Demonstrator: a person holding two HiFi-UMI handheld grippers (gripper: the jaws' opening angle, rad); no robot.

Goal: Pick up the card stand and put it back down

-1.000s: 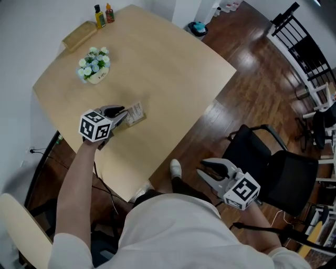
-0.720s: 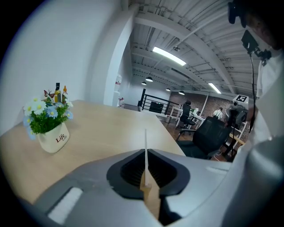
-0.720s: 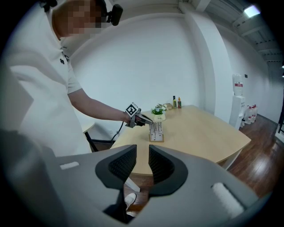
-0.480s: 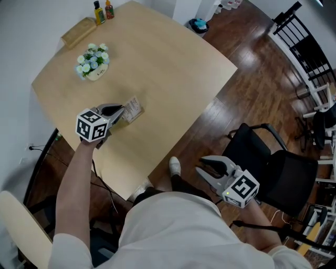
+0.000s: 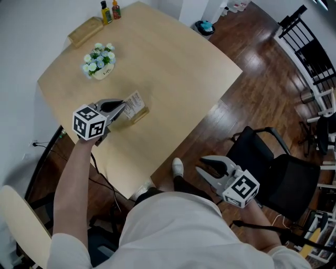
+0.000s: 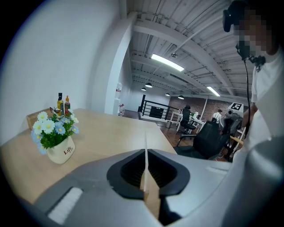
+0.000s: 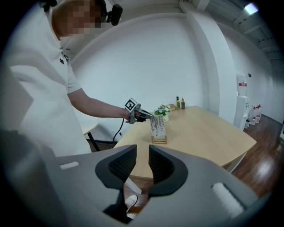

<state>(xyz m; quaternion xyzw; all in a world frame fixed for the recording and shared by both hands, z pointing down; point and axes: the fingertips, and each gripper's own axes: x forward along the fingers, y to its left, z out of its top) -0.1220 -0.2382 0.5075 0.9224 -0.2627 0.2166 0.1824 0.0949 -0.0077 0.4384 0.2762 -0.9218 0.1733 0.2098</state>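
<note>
The card stand [image 5: 135, 106] is a white printed card in a small wooden base. My left gripper [image 5: 124, 108] has just closed its jaws on the card and is shut on it, holding it a little above the light wooden table [image 5: 173, 68]. In the left gripper view the card [image 6: 145, 153] runs edge-on between the pads, with its wooden base [image 6: 152, 201] below. The right gripper view shows the stand [image 7: 158, 127] and the left gripper [image 7: 143, 115] far off. My right gripper [image 5: 202, 168] hangs open and empty off the table's near edge, as its own view shows [image 7: 143, 162].
A white pot of flowers [image 5: 100, 62] stands at the table's far left. Behind it are two small bottles [image 5: 110, 10] and a wooden box [image 5: 86, 30]. A black office chair [image 5: 273, 168] stands on the wooden floor by my right side.
The left gripper has risen with the card stand pinched in its jaws. The right gripper has kept still.
</note>
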